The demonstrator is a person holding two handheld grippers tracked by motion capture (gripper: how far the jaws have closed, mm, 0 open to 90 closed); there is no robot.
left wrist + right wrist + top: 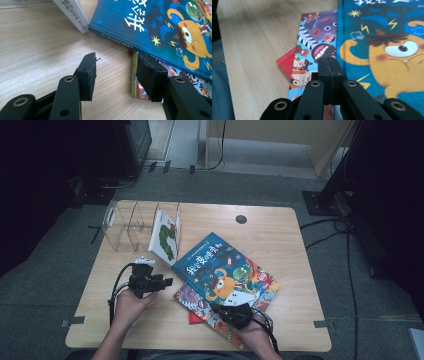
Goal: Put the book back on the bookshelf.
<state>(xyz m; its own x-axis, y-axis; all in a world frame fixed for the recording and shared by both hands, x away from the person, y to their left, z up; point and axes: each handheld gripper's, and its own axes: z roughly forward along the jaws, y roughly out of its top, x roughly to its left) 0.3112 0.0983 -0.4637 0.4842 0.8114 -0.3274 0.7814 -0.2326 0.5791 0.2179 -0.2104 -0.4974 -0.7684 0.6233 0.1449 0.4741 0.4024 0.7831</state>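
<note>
From the high view, my left tongs [162, 282] sit on the wooden surface [280, 240], just beside the near-left edge of the blue book [220, 265]. That book lies flat in the middle of the surface, on top of a colourful book [197, 306], and a red book [194, 318] peeks out beneath both. My right tongs [221, 309] rest over the near end of this stack. Behind my left hand [127, 307], a white book [165, 237] leans in the clear rack [122, 227] at the far left.

In my left gripper view, my left tongs [116, 75] stand open with nothing between them. One jaw is over bare wood; the other is at the edge of the colourful book [136, 75], under the blue book's [150, 27] overhanging side. The white book's spine [72, 15] shows beyond.

In my right gripper view, my right tongs [331, 66] are closed, jaws pressed together with nothing between them. Their tip lies over the seam where the blue book [387, 50] meets the colourful book [314, 40]. The red book's corner [286, 62] sticks out to the left.
</note>
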